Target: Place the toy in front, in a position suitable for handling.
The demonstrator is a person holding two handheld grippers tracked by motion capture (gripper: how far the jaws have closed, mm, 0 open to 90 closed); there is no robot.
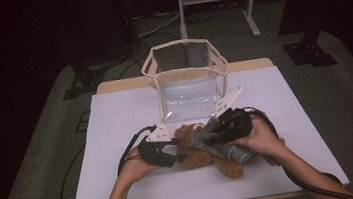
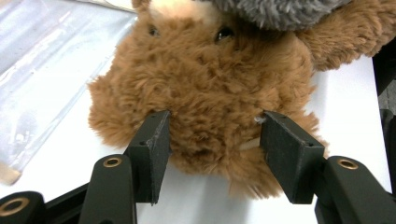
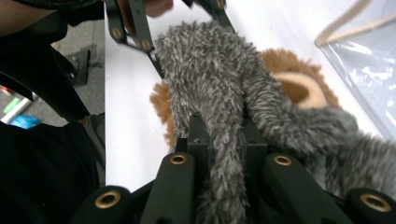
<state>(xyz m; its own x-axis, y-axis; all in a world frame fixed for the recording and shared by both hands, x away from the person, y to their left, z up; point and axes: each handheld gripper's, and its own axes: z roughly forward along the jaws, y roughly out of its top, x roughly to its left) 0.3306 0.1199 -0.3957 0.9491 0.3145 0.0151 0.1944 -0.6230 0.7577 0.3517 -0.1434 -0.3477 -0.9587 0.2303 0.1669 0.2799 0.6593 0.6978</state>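
clear bag (image 1: 189, 85) sits just behind teddy bear (image 1: 195, 152) and grey scarf (image 1: 209, 136).

White-topped table (image 1: 124, 186) bears clear bag (image 1: 188, 78) and brown teddy bear (image 1: 195, 150).

One brown plush bear (image 1: 198, 150) lies near the middle of the counter (image 1: 118, 131). One grey fuzzy cloth (image 1: 214, 138) lies across it. One clear plastic bag (image 1: 187, 80) with a cream frame stands at the far side. Two tools are there: one left tool (image 1: 178, 154), one right tool (image 1: 209, 138).
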